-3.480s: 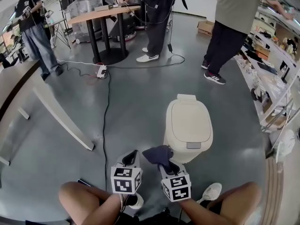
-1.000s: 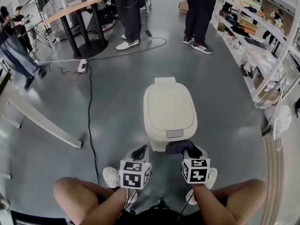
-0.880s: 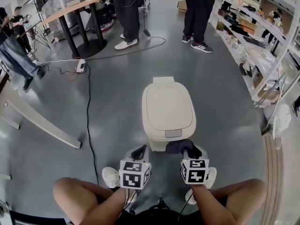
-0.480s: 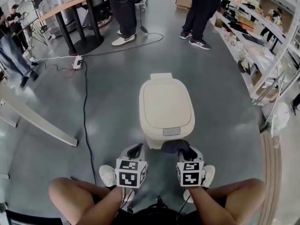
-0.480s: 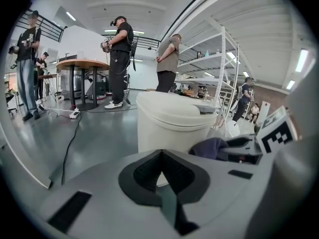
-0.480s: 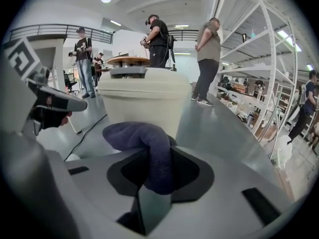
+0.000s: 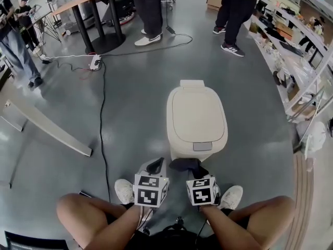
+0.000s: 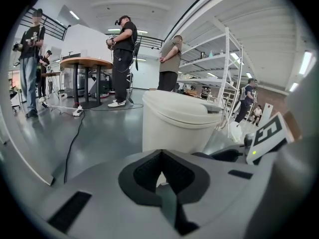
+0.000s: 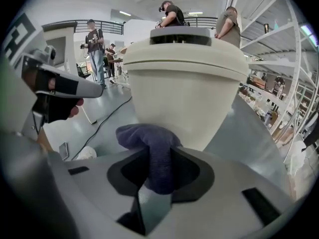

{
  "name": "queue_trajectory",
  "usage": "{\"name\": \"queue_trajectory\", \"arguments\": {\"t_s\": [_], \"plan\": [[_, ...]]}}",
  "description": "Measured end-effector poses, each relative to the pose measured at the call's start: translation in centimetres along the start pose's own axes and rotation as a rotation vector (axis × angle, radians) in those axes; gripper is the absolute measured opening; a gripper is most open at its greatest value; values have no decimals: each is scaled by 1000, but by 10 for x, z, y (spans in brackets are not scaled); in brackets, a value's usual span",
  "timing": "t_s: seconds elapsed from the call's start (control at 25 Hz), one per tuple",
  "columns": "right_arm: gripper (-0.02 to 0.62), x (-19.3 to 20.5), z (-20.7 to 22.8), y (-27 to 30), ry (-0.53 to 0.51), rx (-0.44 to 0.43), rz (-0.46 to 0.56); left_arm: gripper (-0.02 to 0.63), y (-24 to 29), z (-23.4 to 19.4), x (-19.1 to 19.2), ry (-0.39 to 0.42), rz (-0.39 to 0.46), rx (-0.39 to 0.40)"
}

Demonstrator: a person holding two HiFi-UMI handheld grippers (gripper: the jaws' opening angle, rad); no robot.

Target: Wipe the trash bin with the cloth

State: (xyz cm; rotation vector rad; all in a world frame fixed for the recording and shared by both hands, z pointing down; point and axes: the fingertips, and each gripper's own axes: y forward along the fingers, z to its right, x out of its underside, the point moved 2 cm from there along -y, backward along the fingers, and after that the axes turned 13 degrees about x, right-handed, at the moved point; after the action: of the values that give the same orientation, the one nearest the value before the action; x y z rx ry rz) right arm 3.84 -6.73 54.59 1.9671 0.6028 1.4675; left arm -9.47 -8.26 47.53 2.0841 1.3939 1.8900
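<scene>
While right tongs [image 9: 158, 159] pinch cloth [image 9: 145, 133], bin [image 9: 184, 88] contact unclear, possibly touching

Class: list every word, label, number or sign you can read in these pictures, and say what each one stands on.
None can be read.
Cubes on left gripper and right gripper: square patterns, no words.
Grey tab on bin: nothing legible.
Shelf goods: too small to read.
</scene>
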Motion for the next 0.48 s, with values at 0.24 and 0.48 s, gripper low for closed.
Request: {"name": "queue_trajectory", "arguments": {"t_s": [0.24, 0.48], "plan": [[104, -13, -12, 3, 23, -33, 2, 0, -5, -9, 3, -16, 1, -13], [104, -14, -16, 11, 59, -52, 7, 0, -1, -12, 6, -22, -4, -8]]}}
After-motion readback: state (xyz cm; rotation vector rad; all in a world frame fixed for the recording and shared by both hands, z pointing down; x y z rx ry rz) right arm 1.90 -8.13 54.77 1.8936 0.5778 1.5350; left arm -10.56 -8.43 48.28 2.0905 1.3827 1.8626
